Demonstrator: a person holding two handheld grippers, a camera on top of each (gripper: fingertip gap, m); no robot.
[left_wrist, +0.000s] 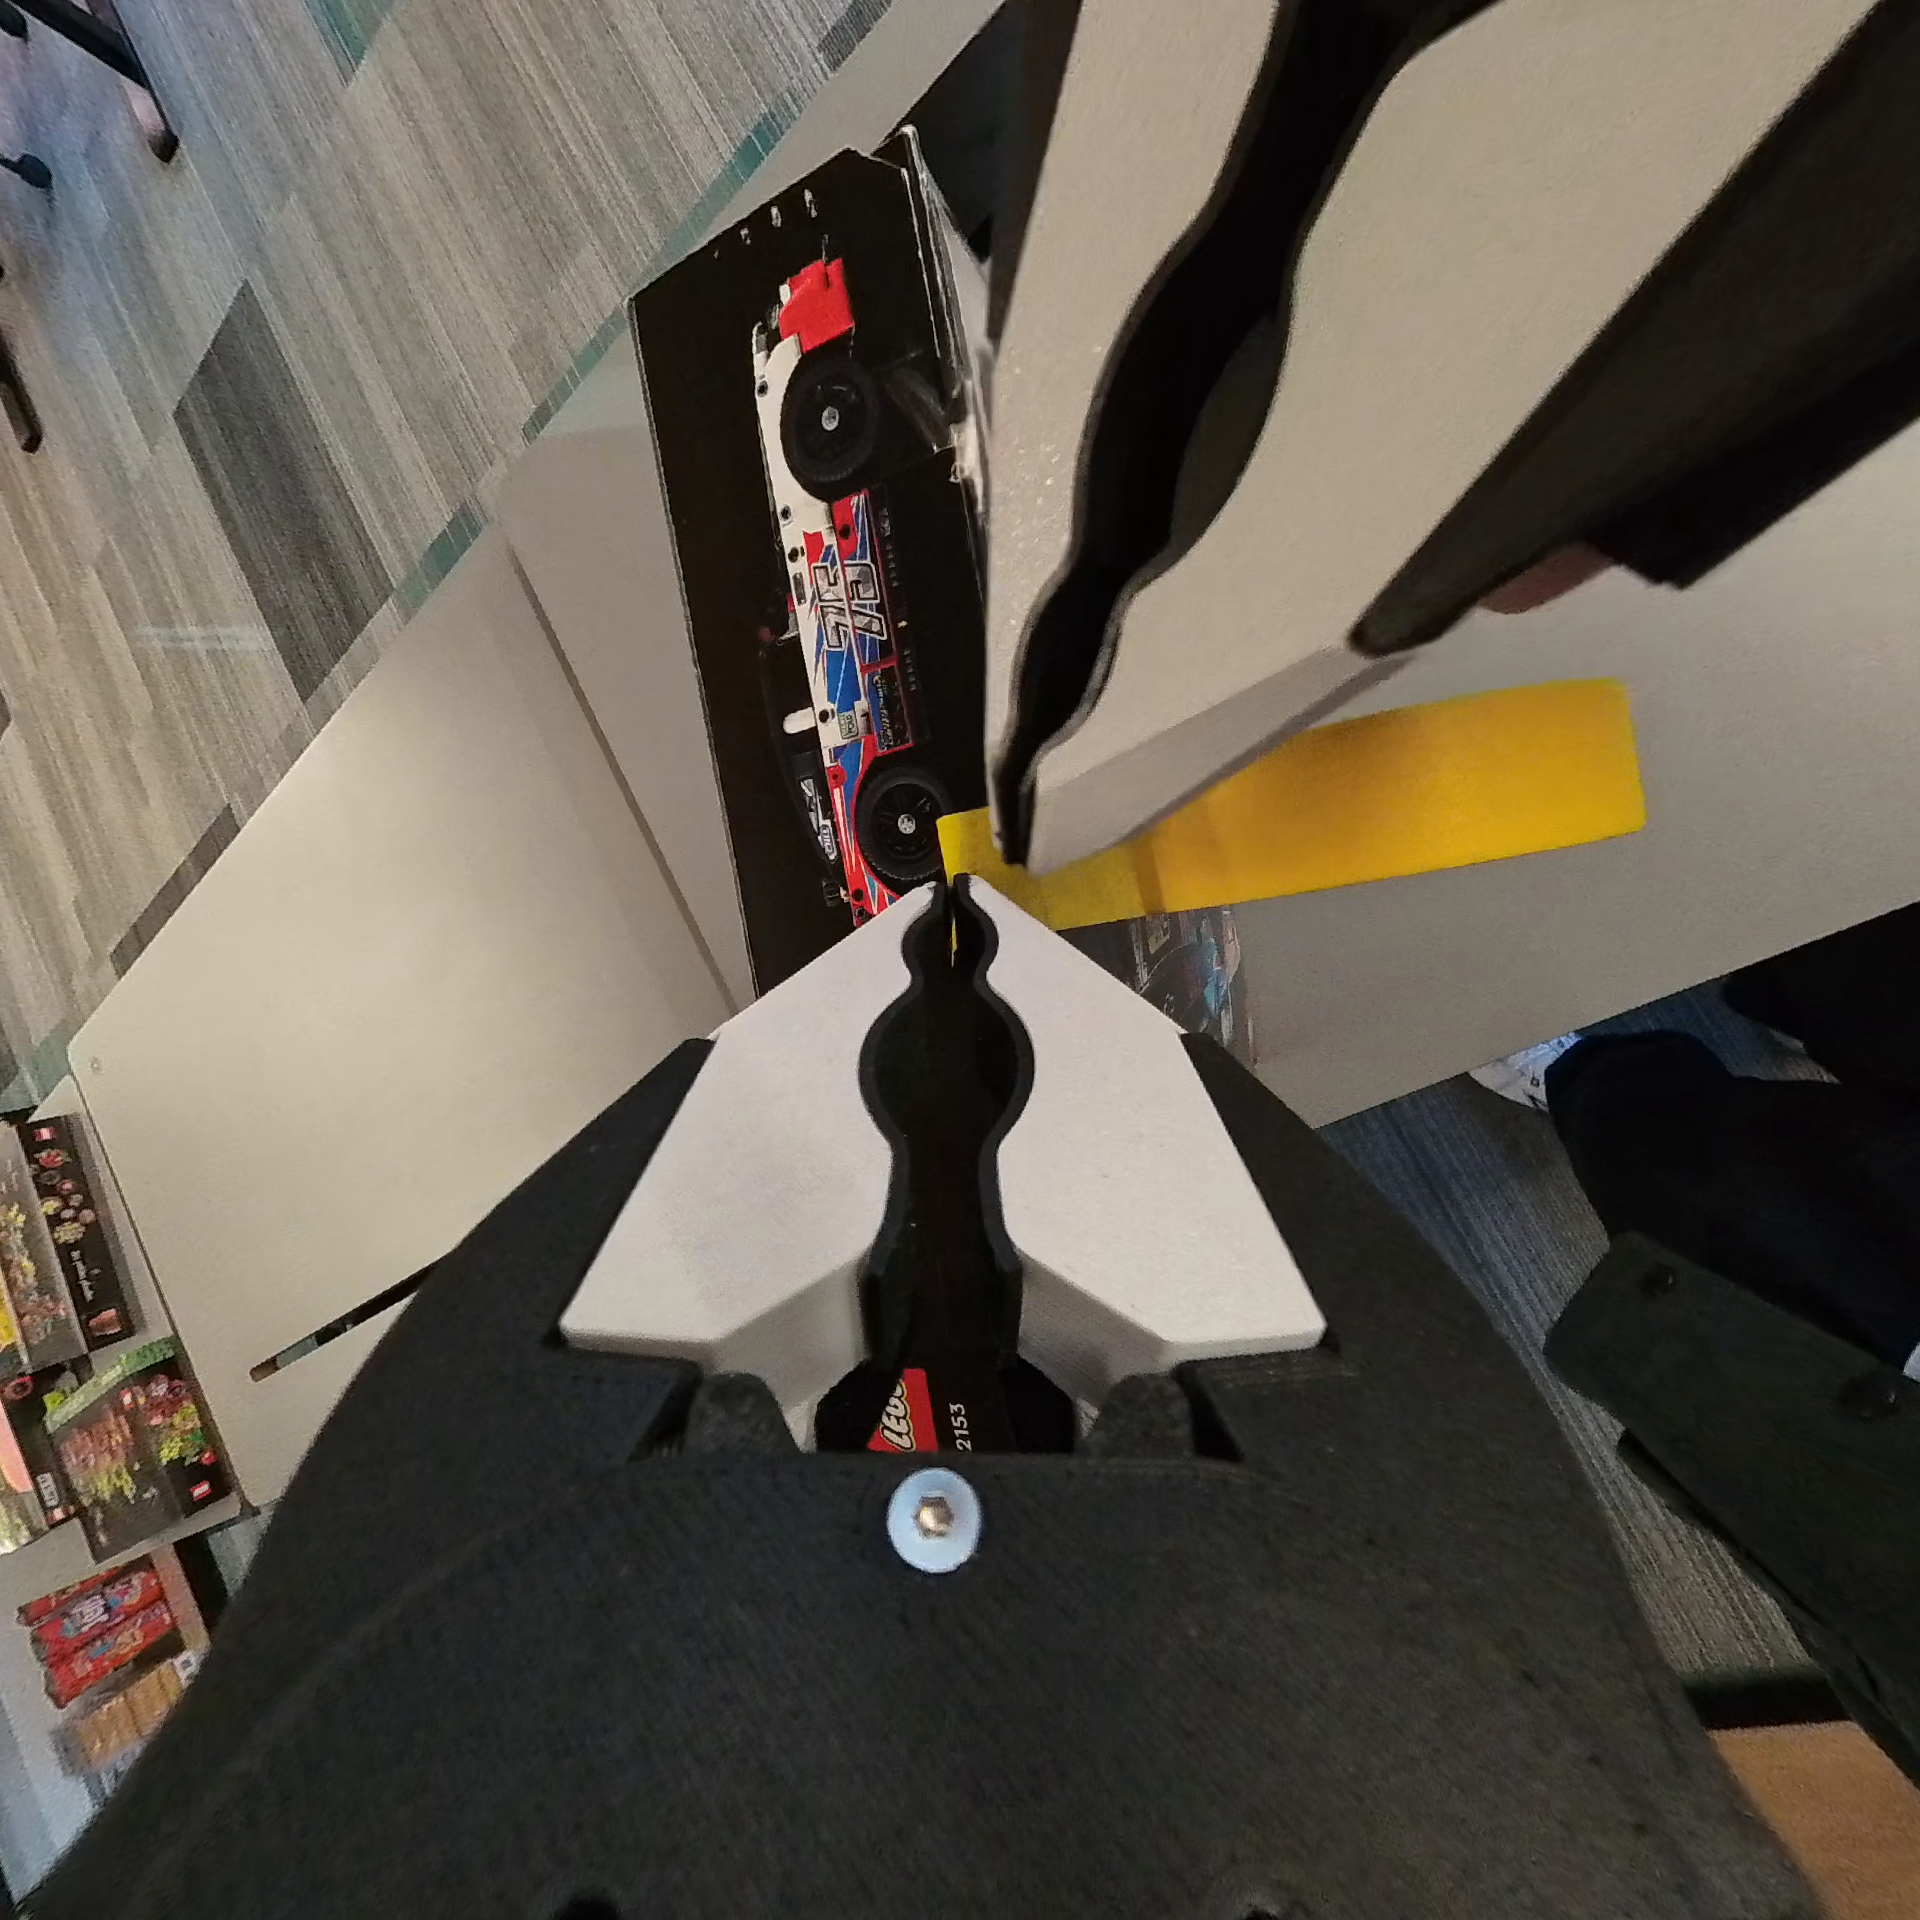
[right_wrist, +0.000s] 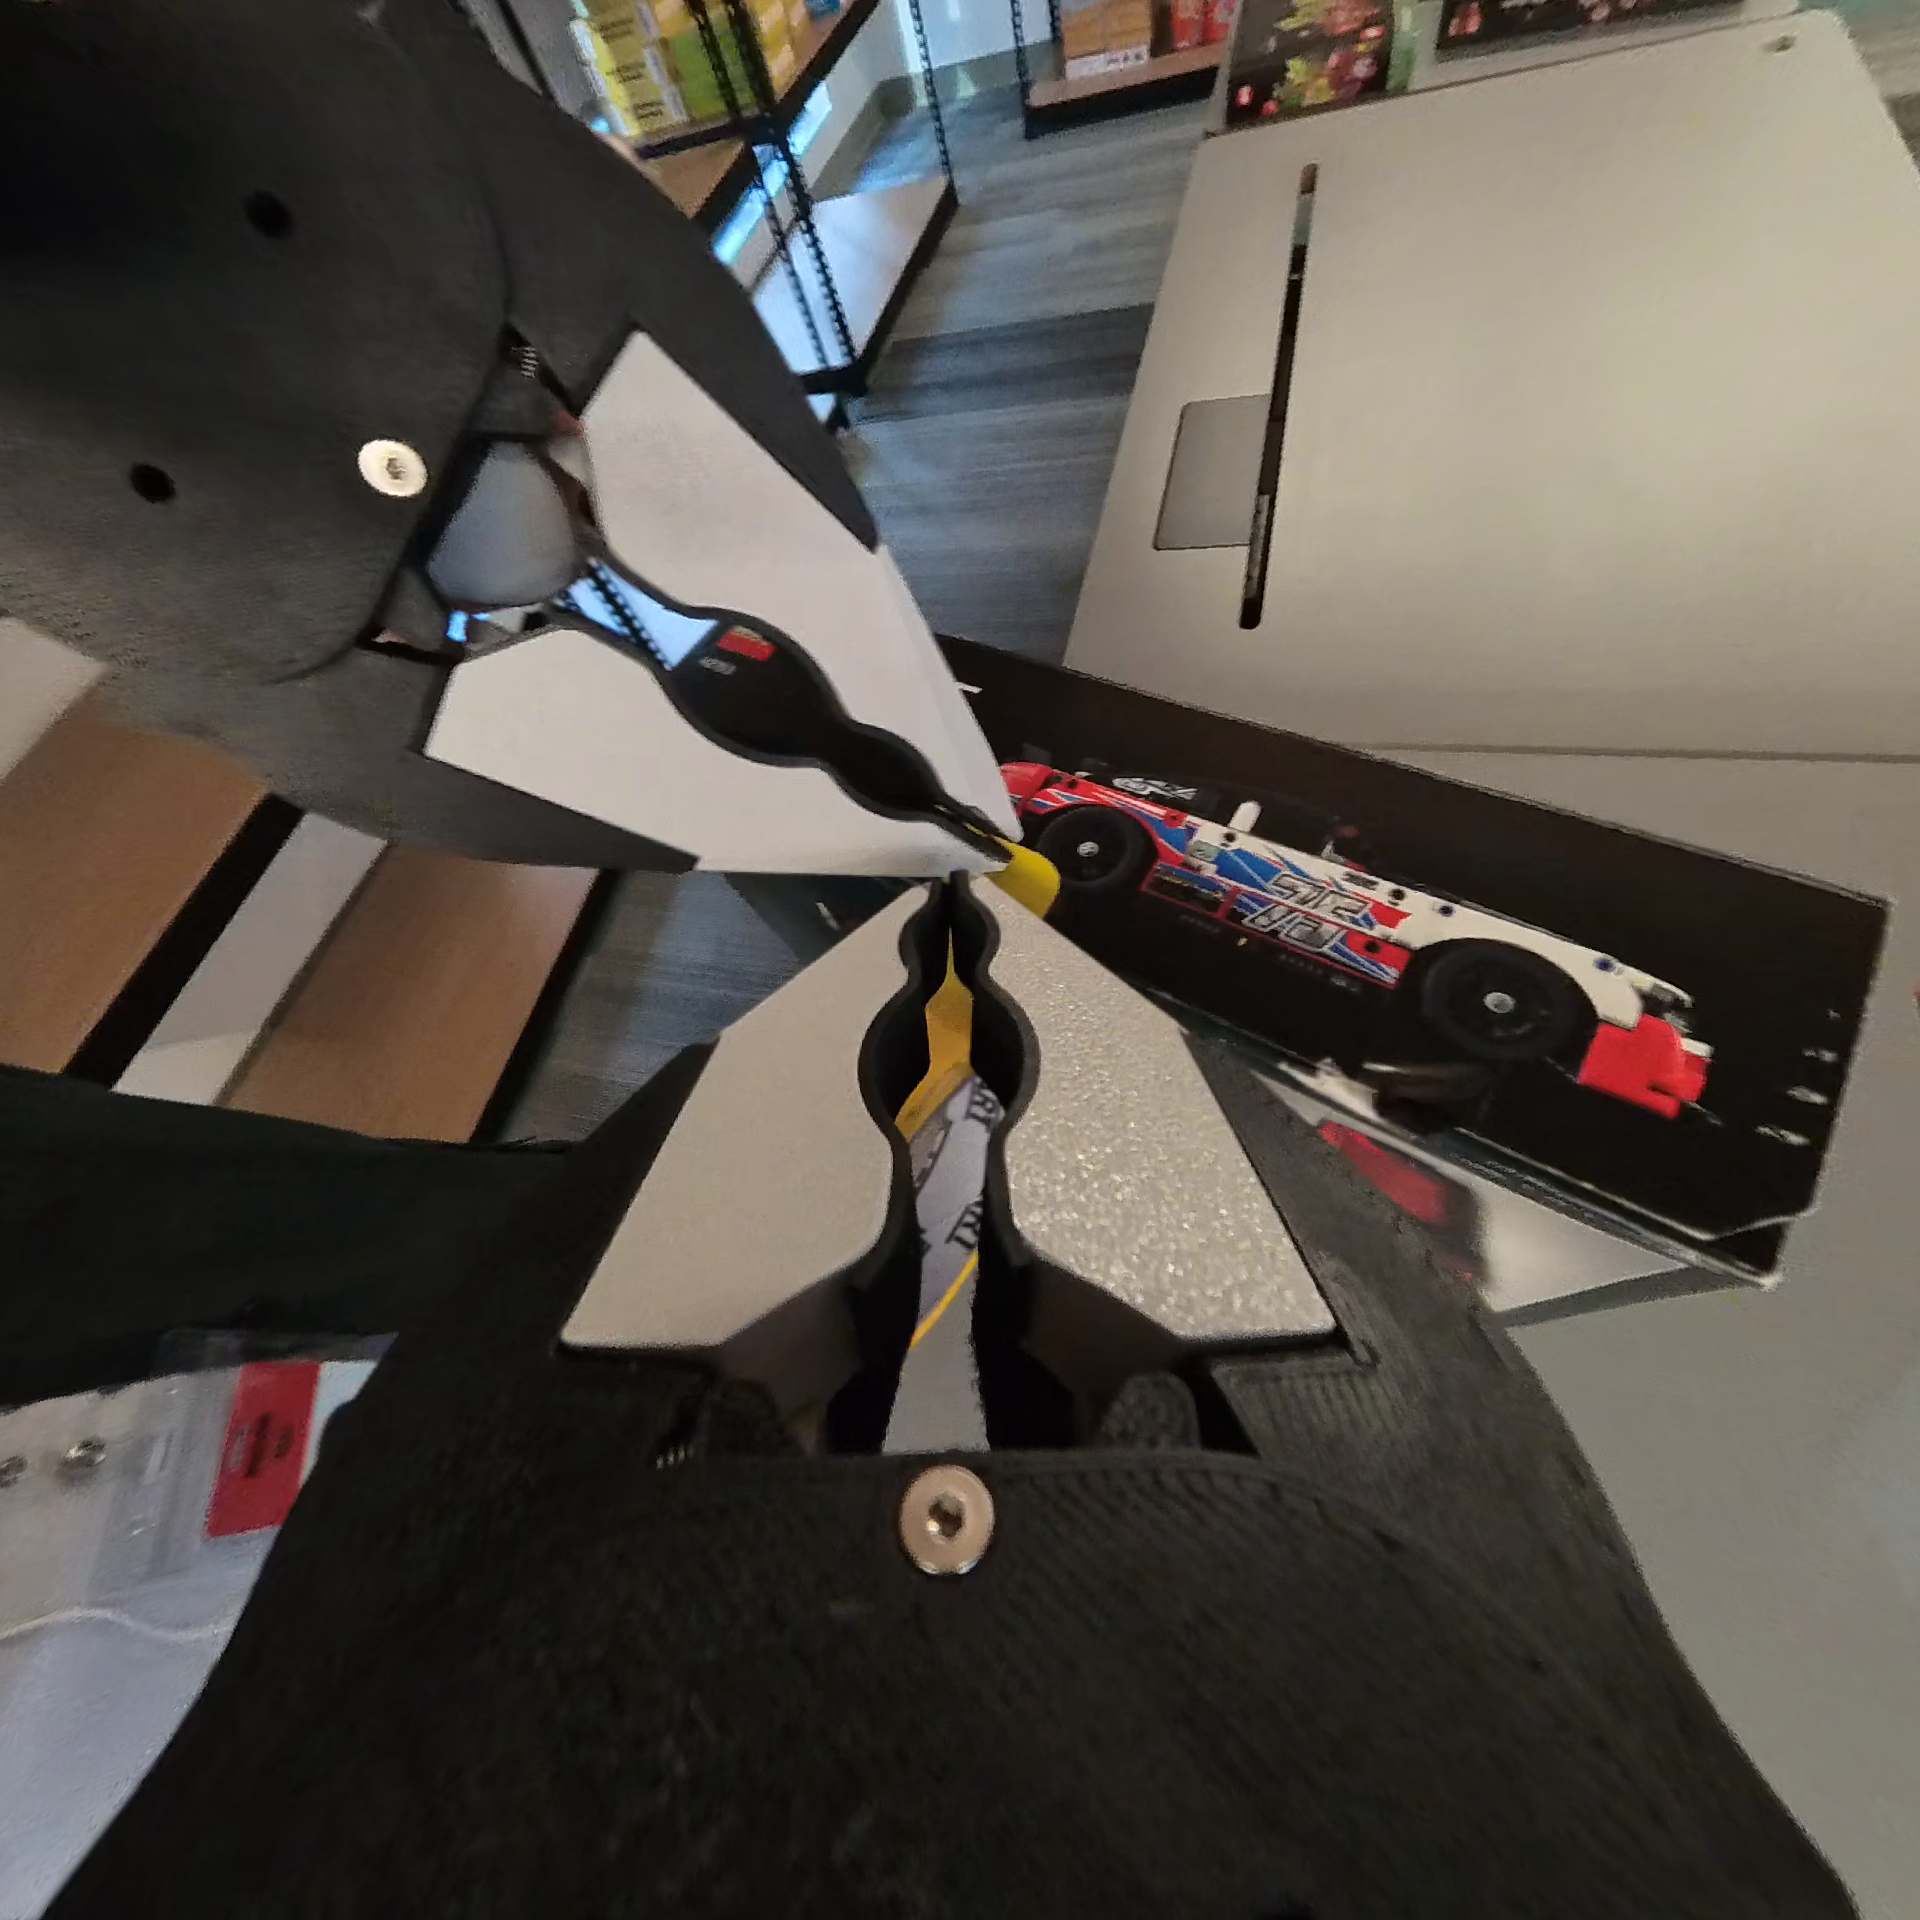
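The left gripper (left_wrist: 954, 888) was closed, its white fingertips pinching the free end of a strip of yellow tape (left_wrist: 1392, 779). The right gripper (right_wrist: 956, 883) was likewise closed on the same yellow tape (right_wrist: 1029, 873), a little farther along the strip, with the roll's printed inner core visible between its fingers. The two sets of tips stood just beside each other, nearly touching.

The tape's long axis ran across the end of the black rectangular cardboard box printed with a red, white and blue race car (left_wrist: 831, 582), the strip lying against that box's near end. The box (right_wrist: 1455, 935) rested lengthwise on the white table (left_wrist: 364, 883), pointing away from the left gripper. A thin dark brush (right_wrist: 1273, 395) lay on the table beyond the box, well apart from it.
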